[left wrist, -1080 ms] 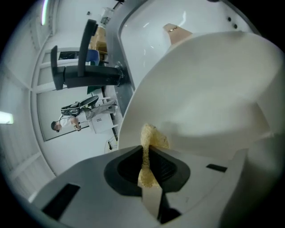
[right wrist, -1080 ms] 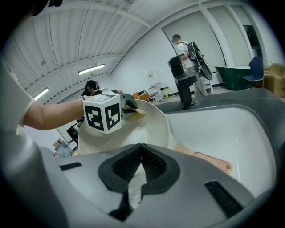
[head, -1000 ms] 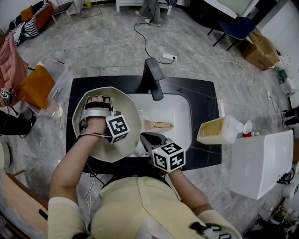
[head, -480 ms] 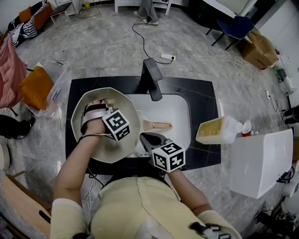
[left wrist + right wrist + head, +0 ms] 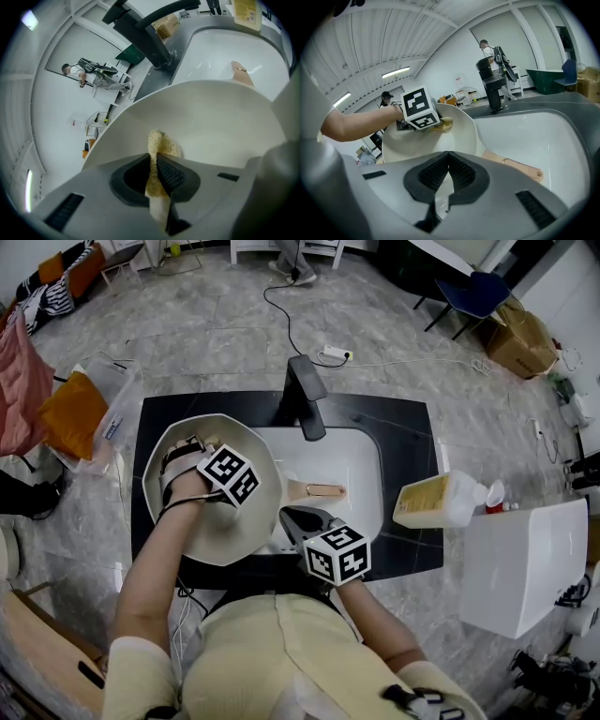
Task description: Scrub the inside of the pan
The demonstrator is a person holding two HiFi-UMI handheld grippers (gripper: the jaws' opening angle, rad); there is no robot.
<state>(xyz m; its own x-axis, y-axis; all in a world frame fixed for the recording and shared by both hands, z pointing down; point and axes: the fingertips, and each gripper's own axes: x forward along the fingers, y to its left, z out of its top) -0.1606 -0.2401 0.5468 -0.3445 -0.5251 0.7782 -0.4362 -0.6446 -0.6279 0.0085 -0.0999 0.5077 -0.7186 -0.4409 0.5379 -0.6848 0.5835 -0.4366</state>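
- Two grippers were at work. My left gripper (image 5: 157,161) was clamped on a yellowish scrub pad (image 5: 161,143), and the pad's frayed tip stuck out past the jaws.
- That tip was pressed against the inner wall of the pan (image 5: 220,117). The head view placed it on the far side of the bowl, up toward the rim.
- My right gripper (image 5: 449,165) had its jaws together, with nothing between the pads that I could make out. It sat just beside the pan's near rim, close to where the handle (image 5: 513,166) leaves the bowl. I could not tell whether it touched the pan.
- The pan rested over the left edge of the white sink (image 5: 356,460), with its handle pointing out over the basin, below the black faucet (image 5: 305,395).
- As I judged it, the scrubbing was under way but not finished. The pad was on one patch of the far wall, while the floor of the bowl and the near wall lay bare of it.
- The whole inside looked pale and even, with no suds and no clear grime, so the surface gave no sign of how much had been covered.
- A yellow bottle (image 5: 441,502) was on the dark counter (image 5: 412,427) to the right of the sink, well apart from the pan.
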